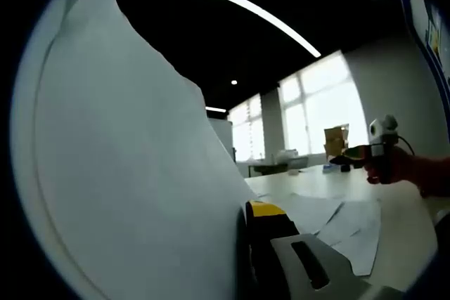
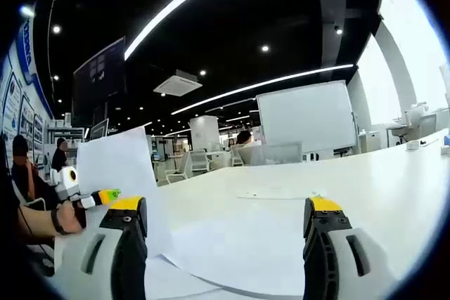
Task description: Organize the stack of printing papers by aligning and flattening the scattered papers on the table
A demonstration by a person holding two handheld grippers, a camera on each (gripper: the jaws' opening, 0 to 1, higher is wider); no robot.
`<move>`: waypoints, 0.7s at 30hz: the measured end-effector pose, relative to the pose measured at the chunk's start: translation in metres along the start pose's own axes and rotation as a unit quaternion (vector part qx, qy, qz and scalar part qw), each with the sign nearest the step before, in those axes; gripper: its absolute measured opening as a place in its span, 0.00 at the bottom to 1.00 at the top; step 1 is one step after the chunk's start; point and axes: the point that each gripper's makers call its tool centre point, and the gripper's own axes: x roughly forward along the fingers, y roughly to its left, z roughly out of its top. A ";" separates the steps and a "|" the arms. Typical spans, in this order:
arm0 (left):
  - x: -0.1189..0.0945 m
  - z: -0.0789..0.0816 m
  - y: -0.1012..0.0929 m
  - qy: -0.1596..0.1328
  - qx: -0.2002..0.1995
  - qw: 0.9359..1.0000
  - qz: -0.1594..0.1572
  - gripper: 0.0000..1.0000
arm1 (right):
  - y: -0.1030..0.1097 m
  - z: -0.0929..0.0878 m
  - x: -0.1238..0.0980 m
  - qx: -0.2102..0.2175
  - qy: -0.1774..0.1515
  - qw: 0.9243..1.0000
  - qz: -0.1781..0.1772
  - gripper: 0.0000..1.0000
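A lifted bundle of white paper sheets [image 1: 133, 173] covers the left half of the left gripper view. My left gripper [image 1: 246, 210] is shut on its edge; one yellow-tipped jaw shows and the other is hidden behind the paper. In the right gripper view the same gripper [image 2: 107, 194] holds that paper [image 2: 119, 163] upright at the left. More sheets [image 1: 337, 219] lie loosely fanned on the white table [image 1: 401, 244]. My right gripper [image 2: 226, 209] is open just above the sheets on the table [image 2: 232, 244], jaws wide apart with nothing between them. It hangs over the table's far side [image 1: 355, 154].
A single sheet [image 2: 278, 193] lies further along the table. A brown box [image 1: 336, 140] stands at the table's far end near bright windows [image 1: 316, 110]. A whiteboard [image 2: 307, 119], chairs [image 2: 190, 163] and seated people [image 2: 28, 173] are behind.
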 end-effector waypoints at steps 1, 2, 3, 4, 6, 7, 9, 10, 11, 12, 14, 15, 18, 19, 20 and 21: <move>0.000 0.000 0.000 0.001 0.000 1.000 0.000 0.10 | -0.001 0.000 -0.001 -0.001 0.001 1.000 -0.001 0.87; 0.000 0.000 0.000 0.001 0.001 1.000 0.000 0.10 | -0.001 0.000 -0.001 -0.001 0.001 1.000 -0.001 0.87; 0.001 0.000 0.000 0.001 0.001 1.000 -0.001 0.10 | -0.001 -0.001 -0.002 -0.001 0.002 1.000 -0.002 0.87; 0.001 0.000 -0.001 0.001 0.001 1.000 -0.001 0.10 | -0.002 -0.001 -0.002 -0.002 0.002 1.000 -0.003 0.87; 0.001 -0.001 0.000 0.001 0.000 1.000 0.000 0.10 | -0.002 -0.002 -0.003 -0.002 0.003 1.000 -0.003 0.87; 0.000 -0.001 0.000 0.002 -0.001 1.000 0.000 0.10 | -0.002 -0.003 -0.003 -0.003 0.005 1.000 -0.003 0.87; 0.000 -0.001 0.001 0.002 -0.002 1.000 0.001 0.10 | -0.003 -0.006 -0.003 -0.004 0.008 1.000 -0.005 0.87; 0.000 -0.001 0.001 0.002 -0.002 1.000 0.001 0.10 | -0.003 -0.007 -0.004 -0.004 0.009 1.000 -0.006 0.87; 0.000 -0.001 0.001 0.002 -0.002 1.000 0.001 0.10 | -0.004 -0.008 -0.004 -0.004 0.010 1.000 -0.006 0.87; 0.000 -0.001 0.001 0.002 -0.002 1.000 0.001 0.10 | -0.004 -0.009 -0.004 -0.004 0.011 1.000 -0.008 0.87; 0.000 -0.001 0.001 0.002 -0.002 1.000 0.001 0.10 | -0.006 -0.011 -0.004 -0.002 0.013 1.000 -0.010 0.87; 0.000 -0.001 0.001 0.002 -0.002 1.000 0.001 0.10 | -0.007 -0.012 -0.004 -0.001 0.013 1.000 -0.011 0.87; 0.000 -0.001 0.001 0.002 -0.002 1.000 0.002 0.10 | -0.007 -0.012 -0.004 0.001 0.013 1.000 -0.011 0.87; 0.000 -0.001 0.001 0.002 -0.002 1.000 0.002 0.10 | -0.007 -0.013 -0.004 0.001 0.013 1.000 -0.011 0.87; 0.000 -0.001 0.001 0.002 -0.002 1.000 0.002 0.10 | -0.007 -0.014 -0.004 0.001 0.014 1.000 -0.011 0.87; 0.000 -0.001 0.001 0.002 -0.002 1.000 0.002 0.10 | -0.007 -0.015 -0.004 0.000 0.015 1.000 -0.011 0.87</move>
